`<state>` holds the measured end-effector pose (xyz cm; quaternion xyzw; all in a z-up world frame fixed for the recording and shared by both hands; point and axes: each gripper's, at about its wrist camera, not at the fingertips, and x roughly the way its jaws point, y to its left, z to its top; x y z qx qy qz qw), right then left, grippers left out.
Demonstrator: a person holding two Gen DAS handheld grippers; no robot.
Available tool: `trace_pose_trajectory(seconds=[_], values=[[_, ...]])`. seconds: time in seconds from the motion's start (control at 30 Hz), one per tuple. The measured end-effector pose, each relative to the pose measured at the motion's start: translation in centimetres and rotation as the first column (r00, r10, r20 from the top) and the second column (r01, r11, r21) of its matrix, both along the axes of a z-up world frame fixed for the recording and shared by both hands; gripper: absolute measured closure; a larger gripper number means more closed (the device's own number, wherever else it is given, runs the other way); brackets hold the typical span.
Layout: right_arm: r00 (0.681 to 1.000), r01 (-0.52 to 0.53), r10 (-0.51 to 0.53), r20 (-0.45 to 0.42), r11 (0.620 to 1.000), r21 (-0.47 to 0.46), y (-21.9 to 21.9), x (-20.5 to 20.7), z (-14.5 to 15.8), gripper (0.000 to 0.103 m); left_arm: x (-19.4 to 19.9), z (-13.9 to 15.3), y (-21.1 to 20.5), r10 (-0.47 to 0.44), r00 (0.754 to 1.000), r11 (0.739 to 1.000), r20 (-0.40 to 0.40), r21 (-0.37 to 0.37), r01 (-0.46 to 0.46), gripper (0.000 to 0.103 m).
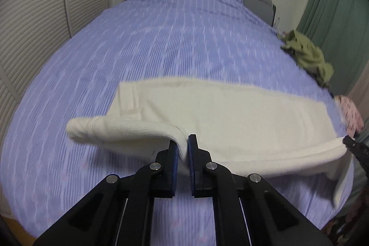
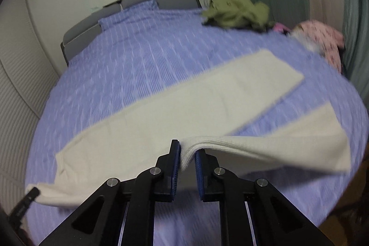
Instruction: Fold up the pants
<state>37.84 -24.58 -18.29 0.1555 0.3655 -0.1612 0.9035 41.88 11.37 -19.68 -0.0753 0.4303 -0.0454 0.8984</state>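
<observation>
You had both the left tongs (image 1: 182, 149) and right tongs (image 2: 187, 155) clamped on the cream pants (image 1: 207, 107); the loose leg at three o'clock risked dragging crooked across the bed (image 1: 115, 50).

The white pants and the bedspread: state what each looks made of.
White pants: apparently a soft knit, cotton-like and matte; a ribbed band shows by the left gripper.
Bedspread: seemingly thin woven cloth, matte lilac-blue with fine crinkled ribs and pale stripes. Blur leaves fibres uncertain.
</observation>
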Motion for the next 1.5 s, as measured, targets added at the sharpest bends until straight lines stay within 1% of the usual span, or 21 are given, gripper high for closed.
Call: trace_pose_trajectory(seconds=[0.17,0.23,0.37,0.43,0.47,0.57,0.7,0.83,0.93,0.97,1.03,1.07,1.1,1.13,1.17,1.2,1.23,1.3,1.37,1.47,1.5], values=[[0.999,-0.030,0.030,0.015,0.999,-0.034,-0.2,7.8,-0.2,0.089,7.1,0.4,-1.2,0.028,0.999,0.999,0.029,0.017,-0.028,0.093],[0.999,-0.039,0.039,0.007,0.999,-0.022,-0.6,11.5,-0.8,0.089,10.7,-0.1,-2.1,0.022,0.999,0.998,0.033,0.055,-0.024,0.093],[0.995,-0.103,0.103,-0.015,0.995,-0.004,-1.5,17.8,-3.2,0.089,15.9,-2.4,-3.2,0.027,1.000,0.990,0.014,0.141,-0.029,0.094],[0.987,-0.155,0.154,-0.041,0.988,-0.007,-1.4,20.8,-4.6,0.089,17.9,-3.8,-3.2,0.053,0.999,0.986,-0.011,0.156,-0.051,0.094],[0.981,-0.184,0.183,-0.063,0.983,-0.018,-1.1,22.6,-5.6,0.089,19.3,-4.8,-3.0,0.076,0.996,0.987,-0.038,0.147,-0.070,0.094],[0.966,-0.231,0.226,-0.123,0.973,-0.027,-0.6,25.5,-8.3,0.089,21.6,-7.5,-2.8,0.113,0.989,0.985,-0.099,0.138,-0.099,0.094],[0.951,-0.248,0.247,-0.188,0.969,0.019,-1.3,28.3,-12.2,0.089,23.9,-10.3,-3.7,0.135,0.981,0.975,-0.139,0.193,-0.107,0.094],[0.934,-0.272,0.275,-0.228,0.961,0.046,-1.8,29.7,-14.2,0.089,25.1,-11.9,-4.5,0.156,0.974,0.966,-0.163,0.231,-0.116,0.093],[0.918,-0.293,0.294,-0.265,0.955,0.046,-1.8,30.5,-15.3,0.089,26.2,-13.1,-4.7,0.178,0.963,0.960,-0.201,0.252,-0.125,0.090],[0.914,-0.294,0.297,-0.277,0.954,0.053,-1.8,30.7,-15.7,0.089,26.4,-13.2,-4.8,0.183,0.960,0.958,-0.211,0.258,-0.125,0.087],[0.906,-0.298,0.304,-0.293,0.952,0.066,-2.0,31.1,-16.0,0.086,27.0,-13.1,-5.4,0.200,0.955,0.944,-0.219,0.304,-0.128,0.073],[0.905,-0.298,0.307,-0.295,0.952,0.076,-2.2,31.0,-15.9,0.086,27.0,-12.4,-5.8,0.198,0.960,0.938,-0.196,0.321,-0.128,0.045],[0.902,-0.299,0.316,-0.295,0.949,0.100,-2.3,30.8,-15.7,0.081,26.8,-11.6,-6.0,0.187,0.969,0.942,-0.163,0.311,-0.129,0.018],[0.897,-0.307,0.333,-0.291,0.943,0.132,-2.5,30.7,-15.4,0.070,26.5,-10.7,-6.3,0.175,0.976,0.945,-0.128,0.300,-0.130,0.013],[0.895,-0.317,0.350,-0.276,0.935,0.159,-2.7,30.6,-14.8,0.064,26.3,-9.9,-6.6,0.165,0.980,0.947,-0.109,0.295,-0.126,0.014],[0.893,-0.330,0.368,-0.258,0.927,0.179,-2.7,30.3,-14.2,0.053,26.0,-8.9,-7.0,0.153,0.984,0.947,-0.092,0.300,-0.119,0.014],[0.891,-0.343,0.384,-0.242,0.919,0.194,-2.9,30.1,-13.5,0.048,25.5,-8.0,-7.5,0.140,0.987,0.948,-0.083,0.300,-0.109,0.014],[0.882,-0.377,0.418,-0.216,0.903,0.207,-3.0,28.8,-11.3,0.048,24.3,-6.3,-8.4,0.096,0.993,0.957,-0.065,0.280,-0.074,0.014],[0.884,-0.390,0.427,-0.192,0.898,0.204,-3.2,27.2,-9.5,0.047,23.0,-4.8,-9.4,0.049,0.998,0.959,-0.048,0.282,-0.034,0.014],[0.878,-0.430,0.446,-0.172,0.894,0.124,-3.6,23.5,-6.3,0.045,19.7,-2.3,-11.8,-0.026,0.999,0.960,-0.041,0.278,0.036,0.014],[0.877,-0.441,0.451,-0.165,0.892,0.098,-4.0,21.9,-5.0,0.042,19.0,-1.6,-12.6,-0.049,0.998,0.962,-0.036,0.268,0.057,0.014]])
